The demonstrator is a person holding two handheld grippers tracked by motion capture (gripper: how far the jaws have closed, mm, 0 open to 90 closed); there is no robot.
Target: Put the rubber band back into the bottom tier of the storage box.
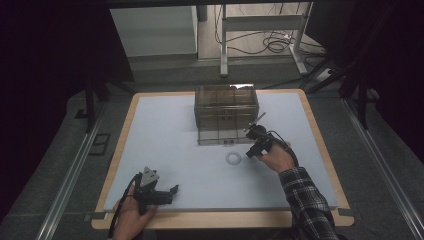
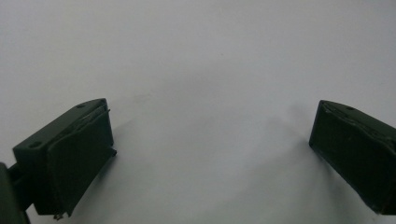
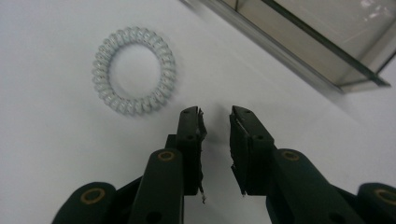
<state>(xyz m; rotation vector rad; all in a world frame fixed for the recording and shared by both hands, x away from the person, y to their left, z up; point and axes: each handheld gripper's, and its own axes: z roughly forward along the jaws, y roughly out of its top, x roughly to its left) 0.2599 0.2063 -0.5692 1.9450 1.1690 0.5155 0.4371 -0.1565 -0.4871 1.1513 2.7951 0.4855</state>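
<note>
Right gripper view showed the right gripper (image 3: 215,116) nearly closed, empty, beside the coiled hair tie (image 3: 134,70); next, straddle it. Left gripper (image 2: 205,140) stood wide, empty.

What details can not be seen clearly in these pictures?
- Contents of the smoky plastic drawer box: high view, dark tinted walls hide them.
- Coil hair tie: high view, too small to show its coils; right gripper view shows them.
- Drawer box in right gripper view: cut off by the top and right edges.
- Left gripper: jaw bases cut off by the bottom edge.
</note>
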